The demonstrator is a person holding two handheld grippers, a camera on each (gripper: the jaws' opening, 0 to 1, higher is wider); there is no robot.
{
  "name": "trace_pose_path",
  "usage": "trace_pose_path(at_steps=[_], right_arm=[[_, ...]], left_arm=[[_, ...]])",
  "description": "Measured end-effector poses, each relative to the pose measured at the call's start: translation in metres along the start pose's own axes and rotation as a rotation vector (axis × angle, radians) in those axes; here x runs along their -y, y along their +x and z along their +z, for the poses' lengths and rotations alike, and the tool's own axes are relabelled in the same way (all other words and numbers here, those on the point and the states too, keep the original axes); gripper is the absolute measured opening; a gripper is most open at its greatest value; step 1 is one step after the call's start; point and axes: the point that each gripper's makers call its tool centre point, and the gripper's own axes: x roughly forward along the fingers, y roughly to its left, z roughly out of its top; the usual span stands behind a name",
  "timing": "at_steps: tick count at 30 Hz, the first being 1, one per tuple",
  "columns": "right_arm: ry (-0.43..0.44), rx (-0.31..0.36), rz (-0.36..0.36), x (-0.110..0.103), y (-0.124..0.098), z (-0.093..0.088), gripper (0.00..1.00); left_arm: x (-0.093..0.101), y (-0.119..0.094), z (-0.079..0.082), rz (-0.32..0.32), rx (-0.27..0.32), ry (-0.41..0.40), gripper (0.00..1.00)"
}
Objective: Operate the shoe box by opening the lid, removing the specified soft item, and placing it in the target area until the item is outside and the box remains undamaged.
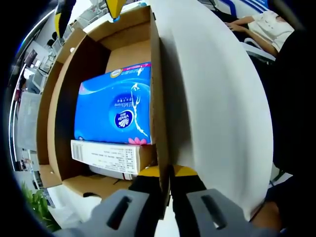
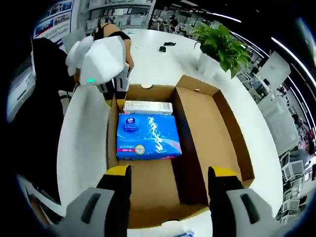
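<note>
My left gripper (image 1: 165,197) clamps the shoe box (image 2: 217,123) wall; hold steady. My right gripper (image 2: 169,183), jaws apart, should descend squarely over the blue tissue pack (image 2: 147,137).

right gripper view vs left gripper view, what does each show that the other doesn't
Right gripper view: the open cardboard shoe box from above with its lid folded flat, a potted green plant, and the left gripper at the box's far wall.

Left gripper view: its jaws clamped on that box wall, and a person in white.

Both: the blue soft tissue pack beside a white carton, and the white table.
</note>
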Motion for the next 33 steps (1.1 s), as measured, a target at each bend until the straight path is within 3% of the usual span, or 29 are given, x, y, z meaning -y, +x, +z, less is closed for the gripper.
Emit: trace_pose_path(at_steps=[4,7,15,16,18,20,22,27,29,33], right_arm=[[0.238,0.041,0.033,-0.005,0.012,0.01,0.64],[0.404,-0.001,0.051,-0.011,0.021,0.003,0.64],[0.486,-0.051,0.033,-0.014,0.035,-0.007,0.67],[0.541,-0.063,-0.005,-0.007,0.036,-0.01,0.71],[0.587,-0.062,-0.016,-0.003,0.037,-0.009,0.72],[0.604,-0.045,0.001,-0.003,0.038,-0.006,0.69],[0.663,-0.042,-0.004,-0.005,0.04,-0.006,0.72],[0.716,-0.052,0.002,-0.006,0.045,-0.007,0.74],[0.776,-0.042,0.034,-0.01,0.048,-0.002,0.75],[0.806,-0.035,0.023,-0.014,0.05,0.001,0.77]], left_arm=[[0.002,0.0,0.0,-0.004,0.008,-0.001,0.04],[0.004,0.0,0.0,-0.003,0.009,0.0,0.04],[0.007,-0.001,0.0,-0.004,0.016,0.004,0.04],[0.008,-0.001,0.0,-0.004,0.015,0.007,0.04],[0.008,-0.001,0.0,-0.005,0.013,0.006,0.04],[0.008,-0.001,0.0,-0.004,0.013,0.007,0.04],[0.008,-0.001,0.0,-0.003,0.016,0.011,0.04],[0.008,-0.001,0.0,-0.004,0.019,0.009,0.05],[0.008,-0.001,0.0,-0.004,0.018,0.011,0.05],[0.008,-0.001,0.0,0.002,0.012,0.019,0.04]])
